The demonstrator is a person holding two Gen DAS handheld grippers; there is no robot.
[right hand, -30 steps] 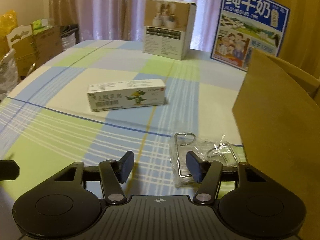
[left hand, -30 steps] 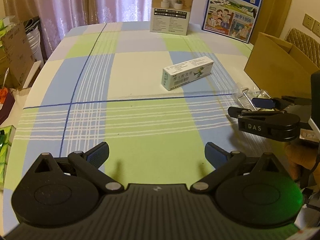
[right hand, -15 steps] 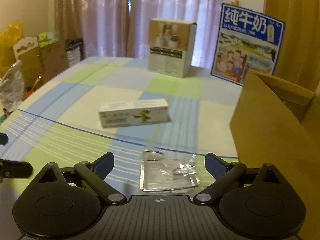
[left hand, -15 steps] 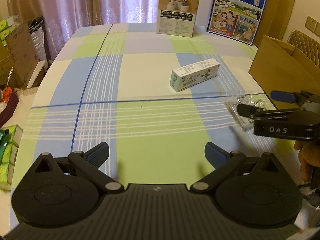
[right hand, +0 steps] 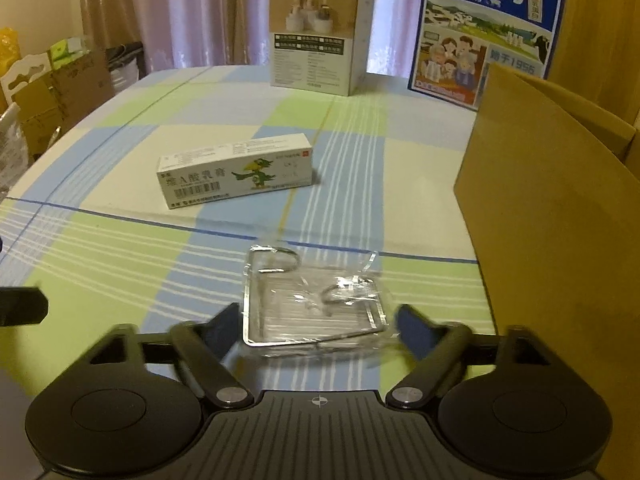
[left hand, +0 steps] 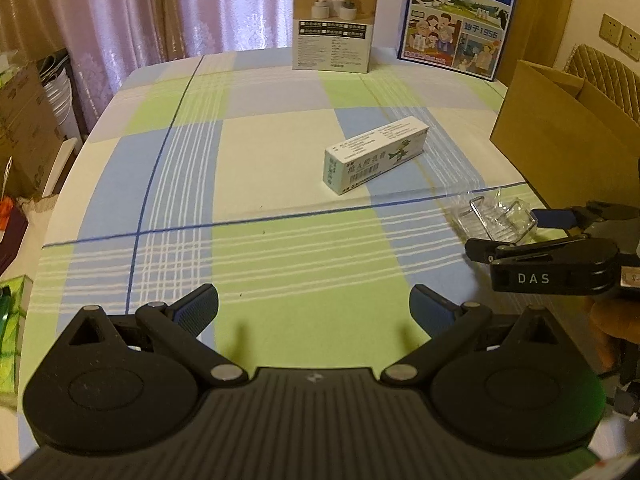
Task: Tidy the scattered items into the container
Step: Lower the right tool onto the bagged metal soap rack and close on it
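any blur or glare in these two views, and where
Right wrist view: the closing right gripper has motion-smeared fingers; the clear packet between them glints. Left wrist view: sharp, left gripper crisp, soft finger shadows on the tablecloth; fisheye bends both.

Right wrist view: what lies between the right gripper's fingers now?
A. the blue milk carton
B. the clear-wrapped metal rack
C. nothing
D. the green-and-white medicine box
B: the clear-wrapped metal rack lies on the tablecloth between the closing jaws of the right gripper; the medicine box lies farther back.
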